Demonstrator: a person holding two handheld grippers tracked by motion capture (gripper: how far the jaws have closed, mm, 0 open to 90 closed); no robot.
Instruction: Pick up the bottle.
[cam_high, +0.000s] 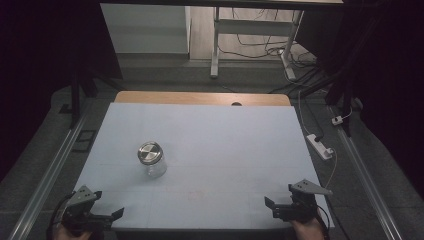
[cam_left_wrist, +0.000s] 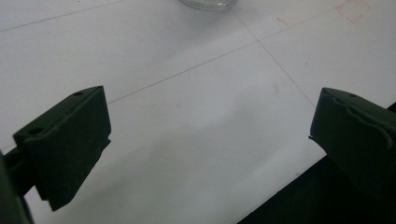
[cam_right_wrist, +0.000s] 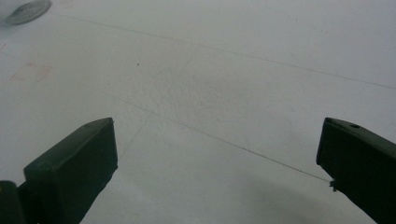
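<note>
— Glass jar (cam_high: 152, 160) with a metal lid (cam_high: 150, 152): where is it seen on the table (cam_high: 225, 145)?

— It is seen upright on the pale blue mat, left of centre, toward nine o'clock from the middle of the surface in the high view. The round silver lid is closed on top. In the left gripper view the base of the jar (cam_left_wrist: 208, 3) is cut by the top edge at about twelve o'clock; in the right gripper view the lid (cam_right_wrist: 25, 11) is caught in the corner at ten o'clock.

— How is the left gripper (cam_high: 102, 210) held?

— It is held at the near left corner, at seven o'clock, by a hand partly shown at the bottom edge. Its jaws are spread wide and nothing is gripped between them; bare mat is seen in the gap. The jar lies well apart from it.

— And the right gripper (cam_high: 281, 200)?

— It is held at the near right corner, at five o'clock, a grey three-cornered plate carried on its top. Its jaws are likewise parted wide, and nothing is held. Faint ruled lines and a small reddish square mark (cam_right_wrist: 30, 72) are seen on the mat ahead of it.

— What is noted beyond the table?

— A white power strip (cam_high: 320, 146) is seen on the floor at three o'clock, and cables (cam_high: 260, 47) are trailed under a desk frame at twelve o'clock.
</note>
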